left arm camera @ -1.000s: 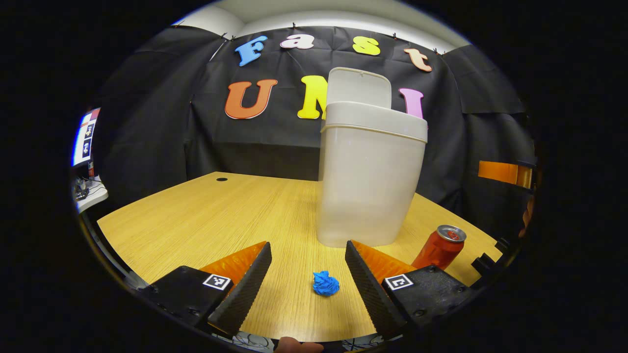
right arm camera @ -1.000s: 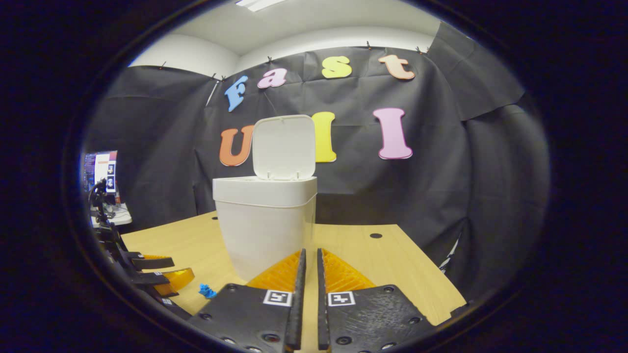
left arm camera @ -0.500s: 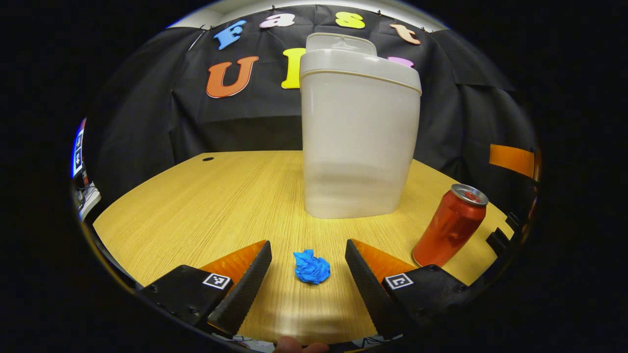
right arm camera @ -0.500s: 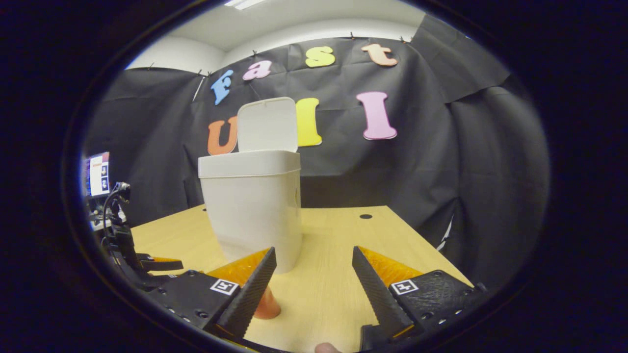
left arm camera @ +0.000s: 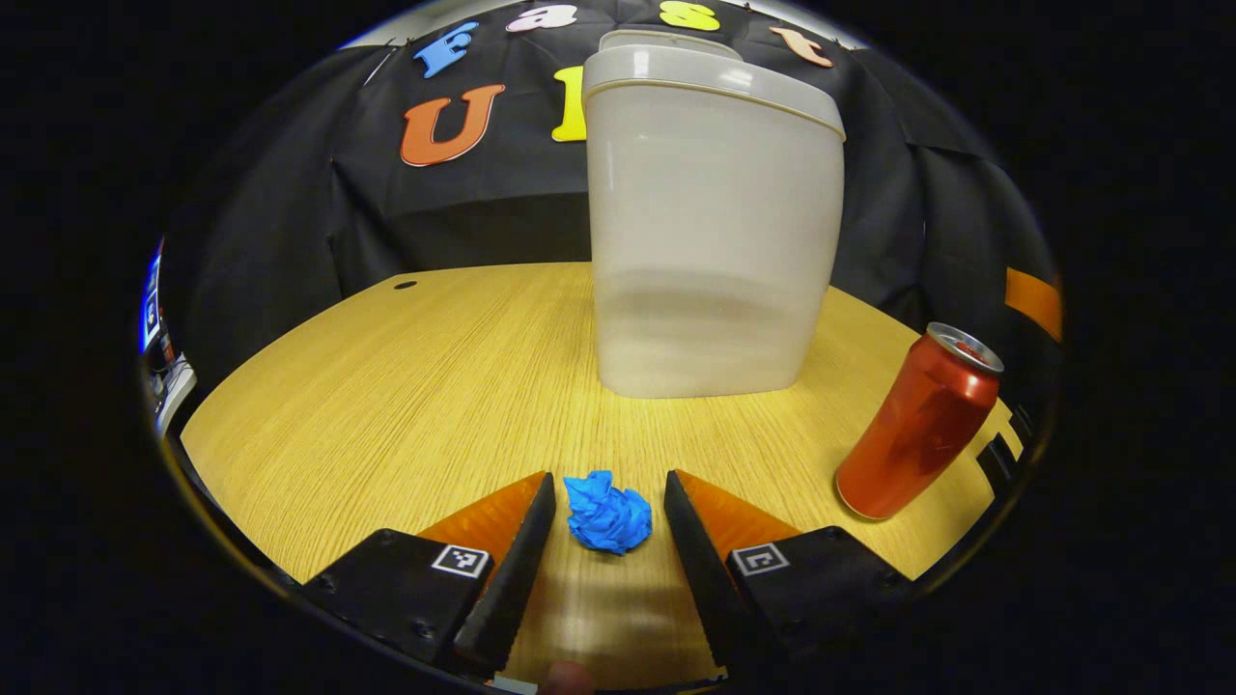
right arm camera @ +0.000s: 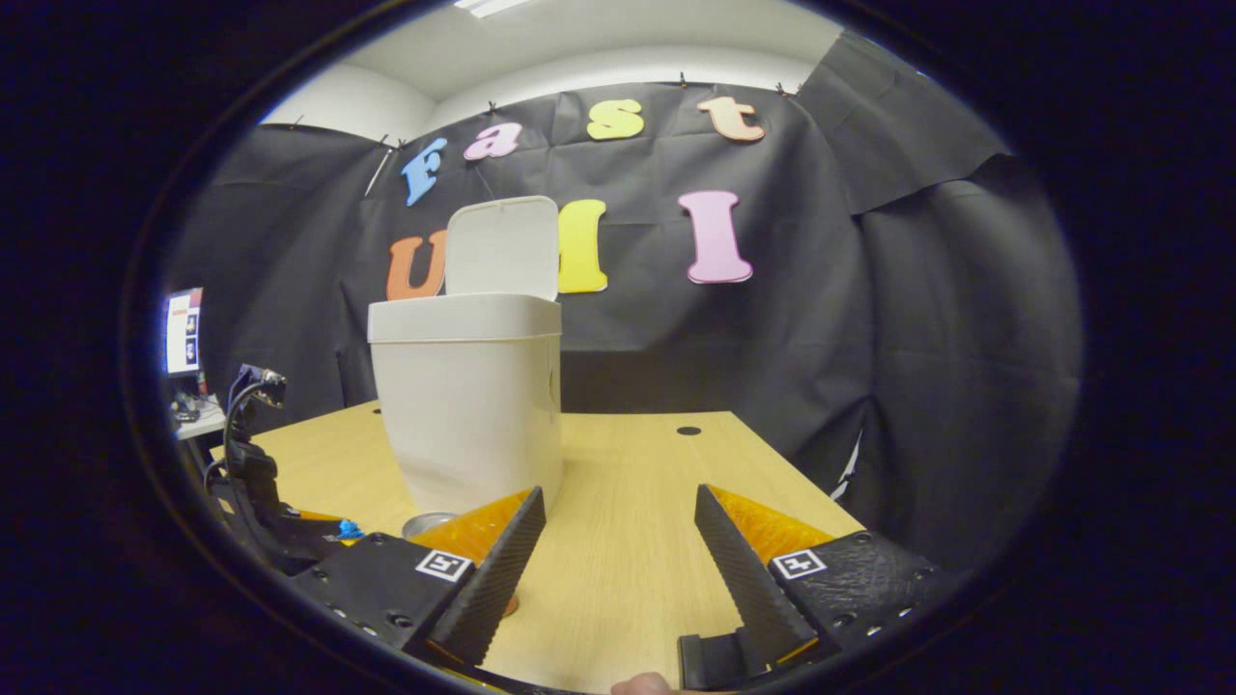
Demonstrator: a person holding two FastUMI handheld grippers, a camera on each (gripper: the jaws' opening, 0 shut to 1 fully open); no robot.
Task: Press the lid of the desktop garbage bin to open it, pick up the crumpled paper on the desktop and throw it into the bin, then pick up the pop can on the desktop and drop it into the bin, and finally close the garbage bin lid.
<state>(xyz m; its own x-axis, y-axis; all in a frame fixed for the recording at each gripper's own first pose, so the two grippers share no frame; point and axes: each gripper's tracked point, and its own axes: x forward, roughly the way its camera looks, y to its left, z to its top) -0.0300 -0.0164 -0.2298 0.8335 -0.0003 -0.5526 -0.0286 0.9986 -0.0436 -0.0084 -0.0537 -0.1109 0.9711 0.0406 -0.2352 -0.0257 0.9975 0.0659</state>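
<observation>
While both hand-held grippers gape, crumpled paper point(left arm camera: 606, 513) lies between left fingers, pop can point(left arm camera: 917, 423) nearby.

Over the last second the left gripper point(left arm camera: 606, 541) has dropped low over the wooden desk point(left arm camera: 386, 405) and moved in on the blue crumpled paper point(left arm camera: 606, 511), which now lies between its fingertips rather than out ahead of them. Its jaws have narrowed from a wide spread, though a small gap shows on each side of the paper. The garbage bin point(left arm camera: 710, 222) and the red pop can point(left arm camera: 917, 422) loom larger than before in the left gripper view. The right gripper point(right arm camera: 618, 560) went from nearly closed to spread wide, and has shifted so the bin sits left of its fingers, the can's rim point(right arm camera: 430, 523) just behind its left finger.
</observation>
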